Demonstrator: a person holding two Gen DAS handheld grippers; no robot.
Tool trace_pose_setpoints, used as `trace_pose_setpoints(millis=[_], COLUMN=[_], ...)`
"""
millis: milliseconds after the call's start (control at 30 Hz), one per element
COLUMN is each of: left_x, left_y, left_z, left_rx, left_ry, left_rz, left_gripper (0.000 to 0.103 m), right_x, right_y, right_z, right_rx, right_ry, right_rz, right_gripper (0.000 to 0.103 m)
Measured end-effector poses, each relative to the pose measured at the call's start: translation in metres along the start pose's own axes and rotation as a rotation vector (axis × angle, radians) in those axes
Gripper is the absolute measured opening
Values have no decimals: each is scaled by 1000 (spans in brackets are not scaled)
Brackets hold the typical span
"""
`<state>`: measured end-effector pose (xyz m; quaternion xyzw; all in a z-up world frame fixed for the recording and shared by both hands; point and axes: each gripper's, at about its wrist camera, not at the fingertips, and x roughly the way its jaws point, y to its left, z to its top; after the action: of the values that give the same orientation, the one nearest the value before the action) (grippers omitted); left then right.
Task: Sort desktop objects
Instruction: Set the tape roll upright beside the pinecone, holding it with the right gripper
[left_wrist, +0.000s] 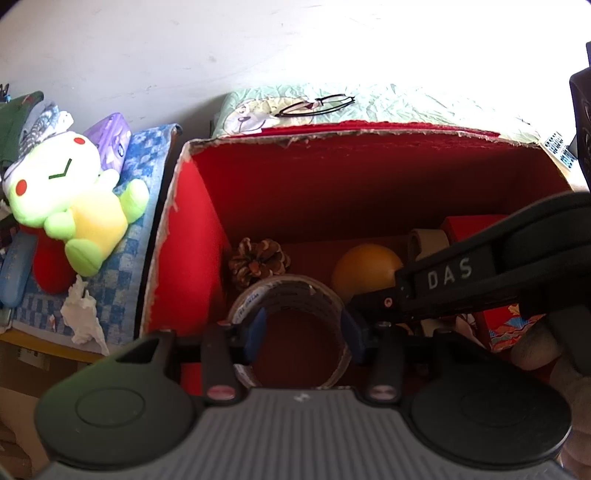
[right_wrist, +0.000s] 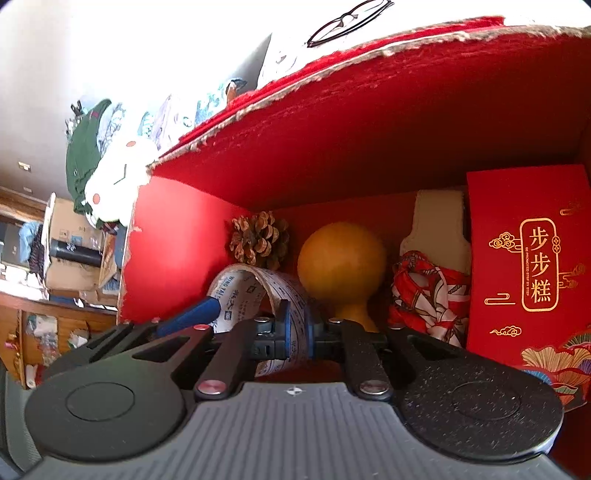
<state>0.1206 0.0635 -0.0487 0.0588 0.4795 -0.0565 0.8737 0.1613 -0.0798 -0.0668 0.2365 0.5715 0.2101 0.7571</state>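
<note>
A roll of printed packing tape (left_wrist: 295, 317) stands on edge inside a red cardboard box (left_wrist: 192, 236). My left gripper (left_wrist: 304, 330) is shut on the roll, its blue pads spanning the ring from outside. My right gripper (right_wrist: 297, 328) is shut on the roll's wall (right_wrist: 258, 291) at the right side; its body shows in the left wrist view (left_wrist: 461, 280). Behind the roll in the box lie a pine cone (left_wrist: 258, 262) and an orange gourd (left_wrist: 365, 269).
The box also holds a red gift carton (right_wrist: 532, 266), a red patterned cloth (right_wrist: 428, 291) and a beige tape roll (right_wrist: 436, 221). A green plush toy (left_wrist: 70, 199) lies left of the box. Glasses (left_wrist: 317, 105) rest behind it.
</note>
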Motion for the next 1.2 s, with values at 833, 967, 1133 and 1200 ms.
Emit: trace_pose_setpoints(millis=[833,967,1133,1200], left_x=[0,0,1,1], left_y=[-4,-5,-7,-7], left_z=[2,2,1,1], left_rx=[-3,-3,-2,-5], left_ry=[20,23,8,10], left_rz=[31,30,34,35], left_gripper=[52,52,55,57], right_x=[4,4,4,4], right_y=[7,8,9,8], right_z=[-4,-5,-5,-5], right_rx=[-45,-47,-48,-47], right_ry=[7,-1,-9,-14], right_rz=[-23,-26,-26,-26], right_gripper=[9,8,6,5])
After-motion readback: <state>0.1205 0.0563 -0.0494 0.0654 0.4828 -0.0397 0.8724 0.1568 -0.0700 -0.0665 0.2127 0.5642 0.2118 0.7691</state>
